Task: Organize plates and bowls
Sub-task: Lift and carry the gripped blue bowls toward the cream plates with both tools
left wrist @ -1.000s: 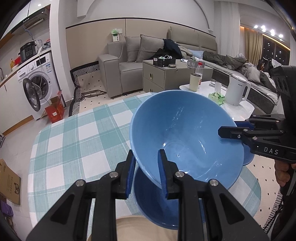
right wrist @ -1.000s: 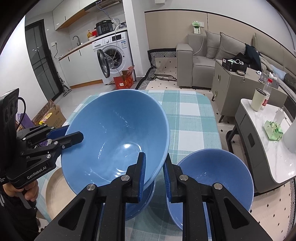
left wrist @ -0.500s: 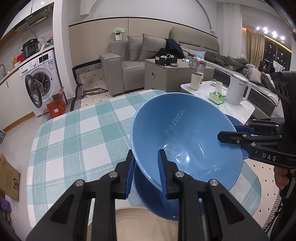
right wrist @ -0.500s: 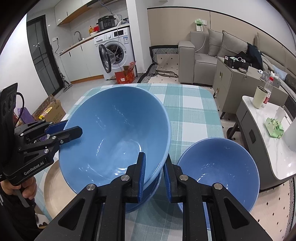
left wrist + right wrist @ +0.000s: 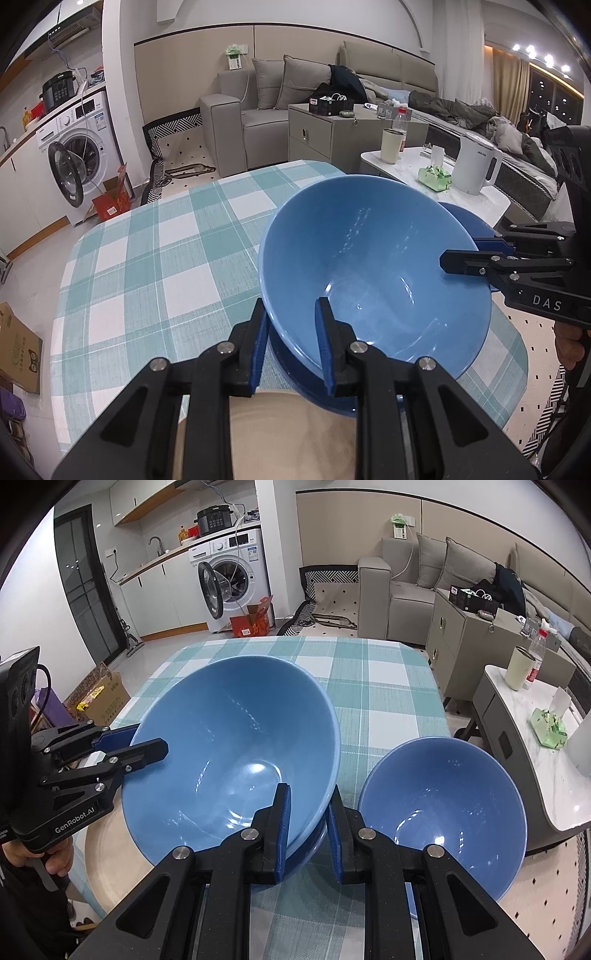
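Between both sets of jaws hangs the large blue bowl (image 5: pixel 373 273), tilted. The left gripper (image 5: pixel 291 339) is clamped on its near rim and the right gripper (image 5: pixel 308 825) is pinching the opposite rim, one finger inside and one outside on each. Straight ahead of the right gripper and just below the bowl sits a blue plate (image 5: pixel 314 845), only its edge peeking out. Off to that gripper's right, a smaller blue bowl (image 5: pixel 443 812) rests on the checked tablecloth (image 5: pixel 373 686). A beige plate (image 5: pixel 291 435) lies right under the left gripper's fingers.

What could go wrong? The bowl is glazed and held by two thin rim pinches at a slant. If the two hands drift apart or twist unevenly, I'd expect a rim to slip out and the bowl to drop on the plate. If it is set down tilted, its foot may strike the plate's edge and rock. I cannot tell whether the bowl's base is touching the plate yet. The smaller bowl is close to the right gripper's outer finger, so a sideways swing could nudge it.

Compared with a second ago, the bowl has sunk lower in both views and more tablecloth shows beyond it. The blue plate under it is now nearly covered. Both grips look unchanged.
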`<move>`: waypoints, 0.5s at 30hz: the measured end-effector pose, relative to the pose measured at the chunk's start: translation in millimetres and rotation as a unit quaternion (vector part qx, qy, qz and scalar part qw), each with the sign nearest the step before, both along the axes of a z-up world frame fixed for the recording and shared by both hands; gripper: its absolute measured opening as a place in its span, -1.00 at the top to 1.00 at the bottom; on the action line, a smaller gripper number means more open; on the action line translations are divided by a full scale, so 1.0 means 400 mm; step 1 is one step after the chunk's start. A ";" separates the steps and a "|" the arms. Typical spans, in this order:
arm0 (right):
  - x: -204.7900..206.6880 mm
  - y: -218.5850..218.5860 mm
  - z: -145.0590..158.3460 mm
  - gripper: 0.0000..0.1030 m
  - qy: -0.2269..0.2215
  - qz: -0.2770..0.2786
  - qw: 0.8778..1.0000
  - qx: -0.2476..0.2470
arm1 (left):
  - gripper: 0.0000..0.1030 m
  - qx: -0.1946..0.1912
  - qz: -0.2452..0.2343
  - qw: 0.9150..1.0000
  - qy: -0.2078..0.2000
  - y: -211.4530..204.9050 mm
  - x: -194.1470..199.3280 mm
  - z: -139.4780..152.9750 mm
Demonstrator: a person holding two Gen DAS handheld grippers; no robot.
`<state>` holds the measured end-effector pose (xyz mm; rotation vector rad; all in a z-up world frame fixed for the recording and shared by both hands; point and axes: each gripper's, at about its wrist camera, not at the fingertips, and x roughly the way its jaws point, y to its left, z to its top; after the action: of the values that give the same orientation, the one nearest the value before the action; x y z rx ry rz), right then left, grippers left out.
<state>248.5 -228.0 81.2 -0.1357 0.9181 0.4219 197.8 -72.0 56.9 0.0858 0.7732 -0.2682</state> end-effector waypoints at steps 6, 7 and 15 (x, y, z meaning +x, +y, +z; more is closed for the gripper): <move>-0.001 -0.003 -0.020 0.63 0.006 0.004 1.000 0.001 | 0.56 0.006 0.001 1.000 0.005 -0.001 -0.002 -0.011; 0.002 -0.002 -0.023 0.63 0.007 0.005 1.000 0.000 | 0.56 0.008 0.001 1.000 0.007 -0.003 -0.003 -0.014; 0.009 0.002 -0.052 0.63 0.010 0.005 1.000 -0.018 | 0.56 0.018 0.001 1.000 0.015 -0.012 -0.003 -0.035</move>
<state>252.2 -227.2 60.5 -0.1696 0.9459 0.4172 196.6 -76.8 43.1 0.1157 0.8079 -0.2545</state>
